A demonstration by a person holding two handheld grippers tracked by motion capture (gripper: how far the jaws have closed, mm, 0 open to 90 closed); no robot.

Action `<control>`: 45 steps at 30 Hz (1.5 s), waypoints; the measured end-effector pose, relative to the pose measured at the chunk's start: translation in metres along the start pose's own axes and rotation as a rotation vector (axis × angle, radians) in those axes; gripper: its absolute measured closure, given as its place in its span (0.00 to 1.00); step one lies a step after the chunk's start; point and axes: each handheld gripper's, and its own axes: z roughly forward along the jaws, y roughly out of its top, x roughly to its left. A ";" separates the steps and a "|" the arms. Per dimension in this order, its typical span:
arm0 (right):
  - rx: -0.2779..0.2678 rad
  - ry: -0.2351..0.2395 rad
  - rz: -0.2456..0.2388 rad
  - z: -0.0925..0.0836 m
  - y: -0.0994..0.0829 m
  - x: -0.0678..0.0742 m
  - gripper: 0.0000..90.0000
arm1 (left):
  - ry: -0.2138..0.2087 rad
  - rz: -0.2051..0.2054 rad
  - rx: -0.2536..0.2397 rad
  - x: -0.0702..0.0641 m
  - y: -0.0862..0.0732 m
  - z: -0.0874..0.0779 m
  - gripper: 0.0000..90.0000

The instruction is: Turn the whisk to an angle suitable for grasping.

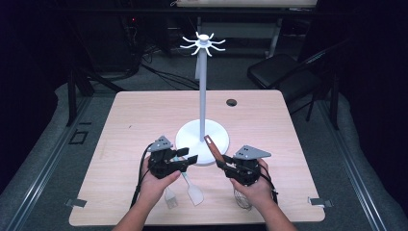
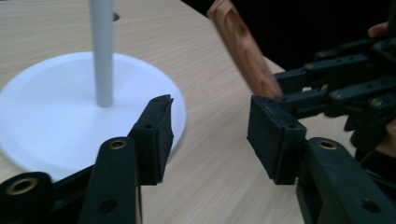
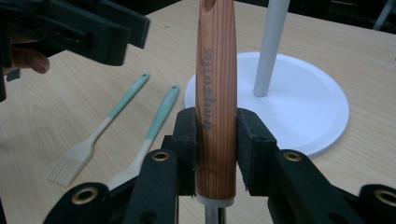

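Note:
My right gripper (image 3: 215,151) is shut on the wooden handle (image 3: 215,84) of a whisk, which stands upright between its pads. In the high view this gripper (image 1: 223,161) is at the front right of the stand's base, the handle (image 1: 212,146) slants up and left, and the wire head (image 1: 242,198) hangs below the hand. My left gripper (image 1: 189,156) hovers open just left of it, at the base's front edge. In its own view the left gripper (image 2: 210,135) has nothing between its jaws, and the handle (image 2: 243,46) rises ahead to the right.
A white stand with a round base (image 1: 190,137), a thin pole (image 1: 203,86) and a ring of hooks (image 1: 203,43) on top occupies the table's middle. A mint-handled brush (image 3: 93,140) and spatula (image 3: 149,135) lie near the front edge. A cable hole (image 1: 231,102) is at the back.

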 end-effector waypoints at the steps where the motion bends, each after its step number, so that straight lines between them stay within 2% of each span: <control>1: -0.003 0.001 -0.006 0.000 0.000 0.001 0.78 | -0.015 -0.004 0.002 -0.001 0.003 0.003 0.57; 4: -0.011 0.010 -0.016 -0.001 0.000 0.002 0.78 | -0.041 0.000 0.009 -0.004 0.010 0.010 0.58; 7: -0.007 0.021 -0.020 0.001 0.000 0.002 0.78 | -0.074 -0.015 -0.003 -0.005 0.015 0.017 0.58; 12: -0.009 0.029 -0.025 0.001 0.000 0.003 0.78 | -0.082 -0.014 0.010 -0.006 0.022 0.025 0.58; 18: -0.018 0.062 -0.017 0.000 0.000 0.003 0.78 | -0.107 -0.018 -0.001 -0.005 0.024 0.029 0.59; 20: -0.018 0.077 -0.024 0.001 -0.001 0.003 0.78 | -0.118 -0.025 -0.015 -0.004 0.025 0.029 0.62; 29: -0.025 0.091 0.005 0.003 -0.001 0.000 0.78 | -0.116 -0.069 -0.027 -0.001 0.025 0.031 0.67; 33: -0.020 0.087 0.009 0.003 -0.001 -0.001 0.77 | -0.107 -0.063 -0.019 -0.001 0.027 0.032 0.67; 36: 0.004 0.091 0.022 0.004 -0.003 -0.004 0.73 | -0.087 -0.052 -0.007 -0.001 0.027 0.033 0.68; 38: 0.019 0.087 0.037 0.003 -0.004 -0.007 0.76 | -0.076 -0.048 0.000 -0.002 0.027 0.034 0.71; 42: 0.026 0.088 0.052 0.003 -0.006 -0.009 0.78 | -0.081 -0.057 0.004 -0.001 0.025 0.036 0.71; 45: 0.022 0.090 0.045 0.002 -0.005 -0.010 0.78 | -0.102 -0.069 -0.014 0.000 0.025 0.035 0.72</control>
